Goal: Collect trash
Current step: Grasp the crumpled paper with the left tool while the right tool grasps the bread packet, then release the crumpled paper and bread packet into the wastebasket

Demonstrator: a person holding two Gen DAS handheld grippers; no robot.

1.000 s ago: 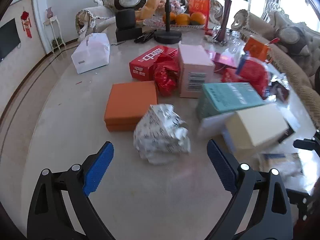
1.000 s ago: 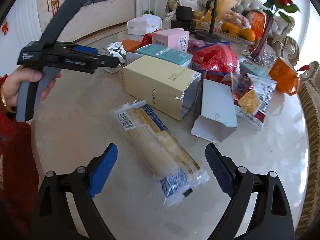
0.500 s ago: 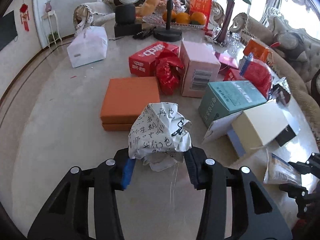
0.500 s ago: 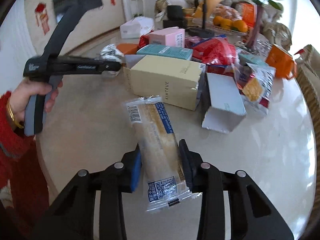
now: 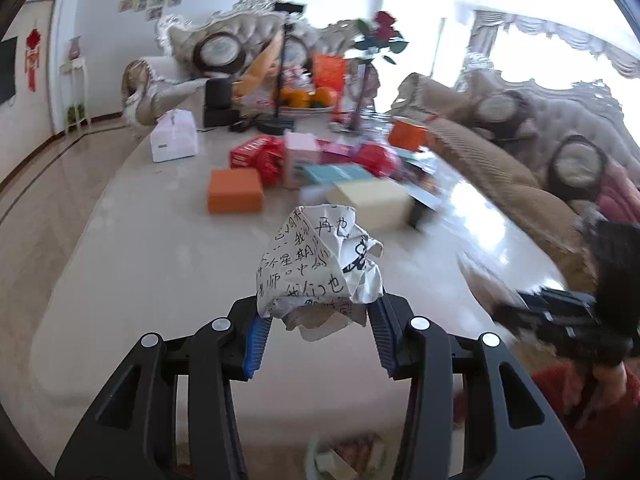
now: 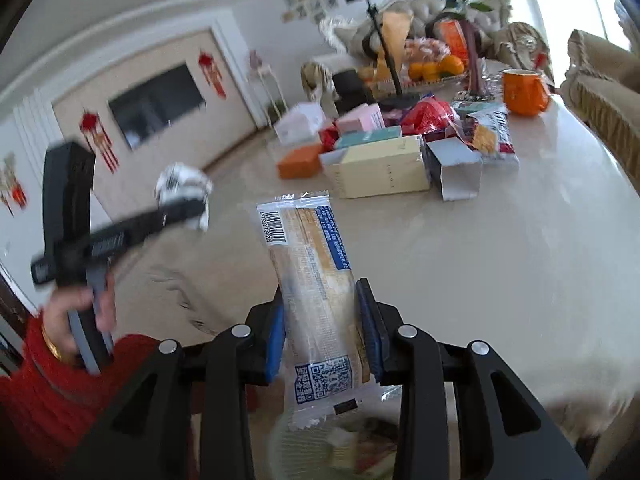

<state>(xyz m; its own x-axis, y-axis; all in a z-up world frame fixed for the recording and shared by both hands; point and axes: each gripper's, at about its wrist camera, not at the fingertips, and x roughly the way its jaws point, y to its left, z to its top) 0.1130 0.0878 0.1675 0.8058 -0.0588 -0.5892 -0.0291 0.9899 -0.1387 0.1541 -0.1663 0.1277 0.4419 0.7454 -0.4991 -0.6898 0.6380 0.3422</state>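
Crumpled white paper (image 5: pixel 318 264), covered in handwritten black Chinese characters, sits clamped between the blue pads of the left gripper (image 5: pixel 316 334), held above the near edge of the marble table (image 5: pixel 152 264). The right gripper (image 6: pixel 322 330) is closed on a clear plastic wrapper (image 6: pixel 316 292) with a blue label band, a barcode at its far end and a QR code near the pads; the print is too small to read. It too is held clear of the table, over the near edge.

The left view alone shows the handwriting; in the right view the same paper (image 6: pixel 184 186) is only a blurred white ball at the tip of the left gripper (image 6: pixel 180 206), gripped by a hand (image 6: pixel 86 306) in a red sleeve. The right view alone shows the wrapper; in the left view the right gripper (image 5: pixel 560 316) is a dark blur at the right edge.

Both views show the clutter at the table's middle: an orange box (image 5: pixel 236 191), a cream box (image 6: pixel 384 172) with a line of small lettering down its side, a pink box (image 6: pixel 360 118), a teal box (image 5: pixel 340 174) and a red box (image 5: pixel 256 152). Oranges (image 6: pixel 436 68) lie in a dish at the far edge. An orange mug (image 6: pixel 522 92) stands near the far right edge. Below both grippers a bin (image 6: pixel 352 448) with scraps shows, blurred.
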